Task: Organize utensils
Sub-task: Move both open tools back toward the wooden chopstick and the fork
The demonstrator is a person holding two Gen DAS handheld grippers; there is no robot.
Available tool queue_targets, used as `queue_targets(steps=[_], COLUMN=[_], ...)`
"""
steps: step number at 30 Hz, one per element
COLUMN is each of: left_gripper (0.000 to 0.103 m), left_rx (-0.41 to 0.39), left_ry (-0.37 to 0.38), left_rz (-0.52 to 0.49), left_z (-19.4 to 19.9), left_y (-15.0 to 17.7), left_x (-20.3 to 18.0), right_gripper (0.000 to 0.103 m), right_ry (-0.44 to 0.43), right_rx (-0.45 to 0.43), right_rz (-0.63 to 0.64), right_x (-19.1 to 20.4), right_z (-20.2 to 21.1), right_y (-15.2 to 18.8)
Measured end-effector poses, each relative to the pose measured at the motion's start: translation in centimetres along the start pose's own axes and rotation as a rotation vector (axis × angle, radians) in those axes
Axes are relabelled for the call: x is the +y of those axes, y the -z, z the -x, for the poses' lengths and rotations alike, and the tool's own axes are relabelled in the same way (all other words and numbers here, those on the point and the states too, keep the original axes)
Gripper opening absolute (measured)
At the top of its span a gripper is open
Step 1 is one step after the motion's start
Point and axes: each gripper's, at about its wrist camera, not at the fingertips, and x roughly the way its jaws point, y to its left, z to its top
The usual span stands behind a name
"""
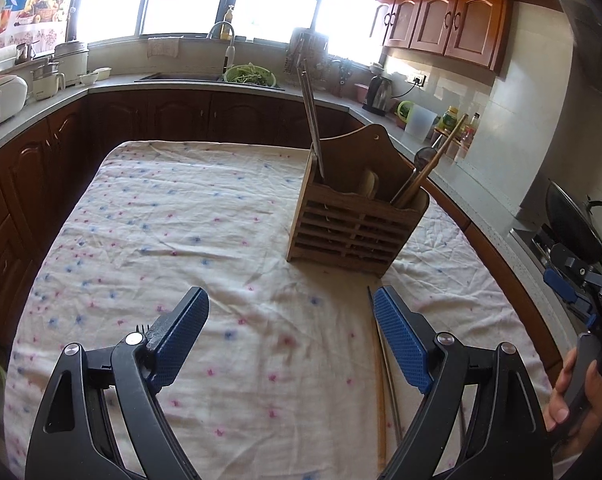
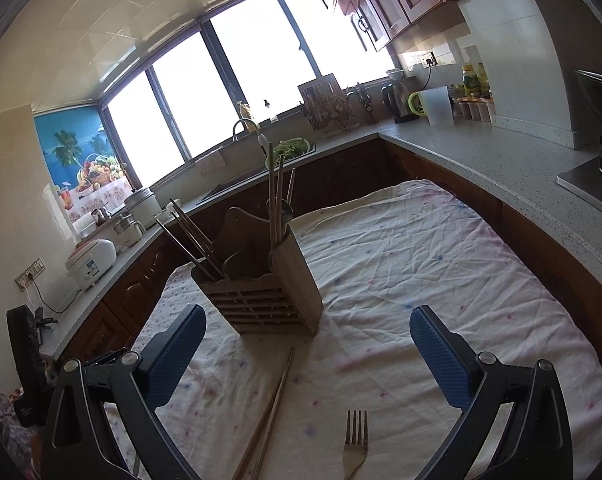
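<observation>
The wooden utensil holder (image 1: 357, 204) stands upright on the flower-print tablecloth (image 1: 181, 220); its slatted front faces the cameras. Its left compartment holds dark chopsticks (image 2: 193, 240) that lean left in the right wrist view. Its right compartment holds wooden chopsticks (image 2: 277, 196) and a metal ladle or spoon (image 1: 423, 158). A pale spoon-like piece (image 1: 369, 184) shows in the middle compartment.

On the cloth just in front of the holder lies a pair of loose chopsticks (image 2: 273, 412) — one wooden, one metal — with the tips pointing toward the holder's base and not touching it. A metal fork (image 2: 355, 444) lies beside the pair, on the side away from the left gripper, tines toward the holder. Nothing stands between these utensils and the holder.

Behind the holder the counter (image 2: 501, 160) carries a kettle (image 2: 397, 100), a translucent jug (image 2: 437, 106), a sink with a green colander (image 1: 249, 74) and a rice cooker (image 2: 91, 258).

The left gripper (image 1: 291, 312) hovers in front of the holder with its jaws wide apart and nothing between the blue pads; the loose chopsticks pass just beside its right finger (image 1: 401, 340). The right gripper (image 2: 307, 344) is likewise spread wide and holds nothing — the chopstick pair and the fork lie on the cloth below its gap. A hand (image 1: 577, 396) grips the right gripper's handle.
</observation>
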Motion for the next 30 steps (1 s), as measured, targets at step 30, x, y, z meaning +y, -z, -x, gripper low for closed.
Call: queue_targets(steps=[30], left_gripper=[0.087], left_rx=[0.226], left_ry=[0.03], left_rz=[-0.168], left_z=[-4.7], left_y=[7.3], left_x=[-5.1], right_gripper=[0.101], right_ry=[0.076], right_rx=[0.169], right_rz=[0.044], right_x=[-2.0], right_z=[0.4], right_y=[8.2])
